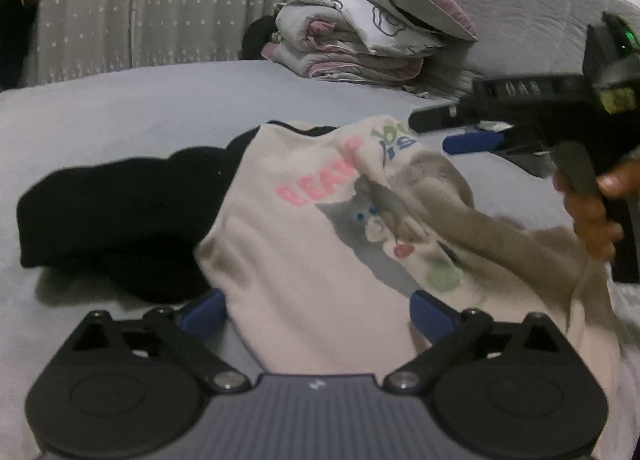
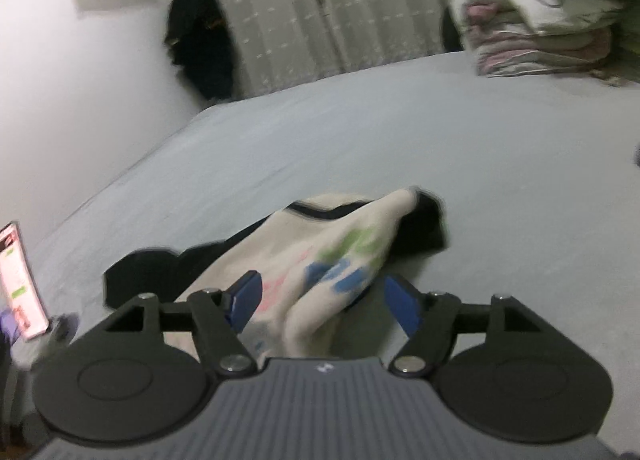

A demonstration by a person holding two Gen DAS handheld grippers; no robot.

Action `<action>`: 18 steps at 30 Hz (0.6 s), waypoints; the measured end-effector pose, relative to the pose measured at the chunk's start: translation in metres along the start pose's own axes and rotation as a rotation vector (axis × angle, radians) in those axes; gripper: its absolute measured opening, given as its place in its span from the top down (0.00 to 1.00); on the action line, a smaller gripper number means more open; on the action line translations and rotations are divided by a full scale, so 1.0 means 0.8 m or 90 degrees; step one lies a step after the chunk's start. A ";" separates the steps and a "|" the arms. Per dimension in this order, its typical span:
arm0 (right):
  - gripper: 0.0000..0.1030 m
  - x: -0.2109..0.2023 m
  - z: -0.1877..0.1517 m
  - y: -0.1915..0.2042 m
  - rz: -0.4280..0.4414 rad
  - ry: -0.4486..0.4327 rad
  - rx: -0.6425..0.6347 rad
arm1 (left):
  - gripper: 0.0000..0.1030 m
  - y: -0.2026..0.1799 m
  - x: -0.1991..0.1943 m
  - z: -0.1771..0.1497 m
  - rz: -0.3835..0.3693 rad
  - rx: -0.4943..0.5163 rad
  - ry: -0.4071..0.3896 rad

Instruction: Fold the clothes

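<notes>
Left wrist view: cream sweatshirt (image 1: 304,260) with black sleeves, soft knit, pink lettering and a grey cat print, lies crumpled at centre frame on the pale grey bed sheet (image 1: 120,108). Folded quilts (image 1: 352,44) upper centre, starred curtain (image 1: 160,0) upper left. Left gripper (image 1: 316,312) spread, cloth between its blue fingers.

Right wrist view: right gripper (image 2: 322,300) spread, straddling a raised fold of the sweatshirt; a lit phone (image 2: 18,284) at left edge.

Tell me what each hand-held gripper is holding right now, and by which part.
Nothing is held. The left hand-held gripper is open over the shirt; the right hand-held gripper is open above its folded-over side.
</notes>
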State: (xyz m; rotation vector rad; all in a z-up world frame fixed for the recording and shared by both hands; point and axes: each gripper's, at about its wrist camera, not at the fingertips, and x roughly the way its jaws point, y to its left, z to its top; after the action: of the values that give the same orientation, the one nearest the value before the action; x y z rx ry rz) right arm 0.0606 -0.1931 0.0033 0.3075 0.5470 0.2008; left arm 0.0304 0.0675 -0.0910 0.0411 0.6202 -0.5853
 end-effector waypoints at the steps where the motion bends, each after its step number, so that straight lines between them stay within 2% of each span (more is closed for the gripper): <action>1: 0.30 0.001 0.005 -0.008 -0.007 -0.005 0.016 | 0.04 0.004 -0.004 0.002 -0.005 -0.010 -0.008; 3: 0.30 0.012 0.014 -0.039 -0.018 -0.001 0.085 | 0.04 0.009 -0.012 0.009 -0.010 -0.029 -0.026; 7: 0.30 0.037 0.024 -0.091 -0.051 0.014 0.180 | 0.06 0.030 -0.013 0.040 0.038 -0.052 -0.043; 10: 0.35 0.062 0.027 -0.111 -0.078 0.042 0.186 | 0.09 0.054 0.002 0.065 0.093 -0.092 -0.031; 12: 0.36 0.081 0.026 -0.111 -0.057 0.066 0.192 | 0.10 0.070 0.016 0.075 0.123 -0.115 -0.020; 15: 0.39 0.106 0.030 -0.095 -0.041 0.069 0.159 | 0.11 0.082 0.036 0.082 0.171 -0.121 -0.011; 16: 0.43 0.105 0.031 -0.093 -0.044 0.064 0.150 | 0.11 0.084 0.041 0.083 0.184 -0.119 -0.010; 17: 0.60 0.104 0.032 -0.092 -0.048 0.060 0.141 | 0.10 0.086 0.046 0.084 0.196 -0.116 -0.010; 18: 0.81 0.104 0.034 -0.091 -0.052 0.055 0.132 | 0.10 0.087 0.050 0.084 0.198 -0.117 -0.010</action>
State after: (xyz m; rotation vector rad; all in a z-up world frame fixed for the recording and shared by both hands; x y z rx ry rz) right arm 0.1521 -0.2451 -0.0391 0.4786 0.6662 0.0786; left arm 0.1294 0.0916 -0.0678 -0.0400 0.6348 -0.2262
